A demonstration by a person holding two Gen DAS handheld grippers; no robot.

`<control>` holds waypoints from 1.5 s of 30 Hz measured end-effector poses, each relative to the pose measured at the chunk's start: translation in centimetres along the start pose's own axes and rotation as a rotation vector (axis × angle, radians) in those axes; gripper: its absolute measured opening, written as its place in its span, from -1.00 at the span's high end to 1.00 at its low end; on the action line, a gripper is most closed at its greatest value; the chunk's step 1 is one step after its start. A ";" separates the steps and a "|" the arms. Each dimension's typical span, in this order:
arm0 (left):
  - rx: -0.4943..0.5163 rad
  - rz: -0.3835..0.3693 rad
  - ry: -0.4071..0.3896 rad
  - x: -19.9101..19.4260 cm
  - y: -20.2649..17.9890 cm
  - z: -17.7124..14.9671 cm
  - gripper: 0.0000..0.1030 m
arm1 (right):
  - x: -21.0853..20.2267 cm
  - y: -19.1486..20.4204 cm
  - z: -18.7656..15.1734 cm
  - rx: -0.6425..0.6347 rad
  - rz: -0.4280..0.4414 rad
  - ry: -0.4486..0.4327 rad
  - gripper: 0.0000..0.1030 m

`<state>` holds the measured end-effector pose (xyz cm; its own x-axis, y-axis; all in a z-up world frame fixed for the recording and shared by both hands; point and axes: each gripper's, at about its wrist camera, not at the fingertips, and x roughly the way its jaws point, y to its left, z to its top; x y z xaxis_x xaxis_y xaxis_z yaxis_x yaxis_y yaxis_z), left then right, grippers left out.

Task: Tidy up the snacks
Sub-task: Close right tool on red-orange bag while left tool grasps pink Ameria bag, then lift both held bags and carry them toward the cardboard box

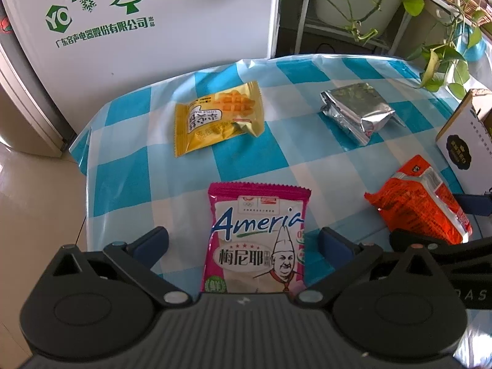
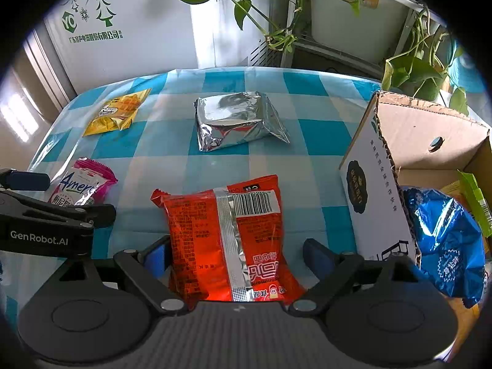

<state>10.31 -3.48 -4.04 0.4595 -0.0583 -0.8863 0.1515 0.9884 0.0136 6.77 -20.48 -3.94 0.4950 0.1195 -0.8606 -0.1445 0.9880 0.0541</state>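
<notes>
On the checked table (image 1: 270, 160), each wide-open hand-held gripper straddles a packet lengthwise: left hand-held gripper (image 1: 243, 240) the pink packet (image 1: 258, 240), right hand-held gripper (image 2: 236, 255) the orange packet (image 2: 227, 240).

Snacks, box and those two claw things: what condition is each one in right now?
Pink packet: sealed, flat on the cloth, between open fingers.
Red packet: sealed, barcode side up, between open fingers.
Yellow packet: sealed, lying alone.
Silver packet: sealed, crinkled, lying alone.
Cardboard box: open, snacks already inside.
Left gripper: open.
Right gripper: open.
</notes>
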 end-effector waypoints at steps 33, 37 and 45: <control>0.008 -0.078 -0.113 -5.6 -0.6 -1.6 -0.03 | -5.7 0.9 -0.6 -0.029 -0.024 -0.110 -0.45; 0.001 -0.073 -0.157 -7.3 -0.9 -3.0 -0.03 | -8.1 0.9 -1.6 -0.047 -0.034 -0.151 -0.45; -0.023 -0.091 -0.217 -9.9 -1.8 -6.9 -0.03 | -11.5 -0.7 -4.2 0.010 -0.046 -0.205 -0.45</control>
<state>-0.56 -3.72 1.47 0.6226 -0.1738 -0.7630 0.1823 0.9804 -0.0745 -2.41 -22.98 3.85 0.6648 0.0906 -0.7415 -0.1097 0.9937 0.0231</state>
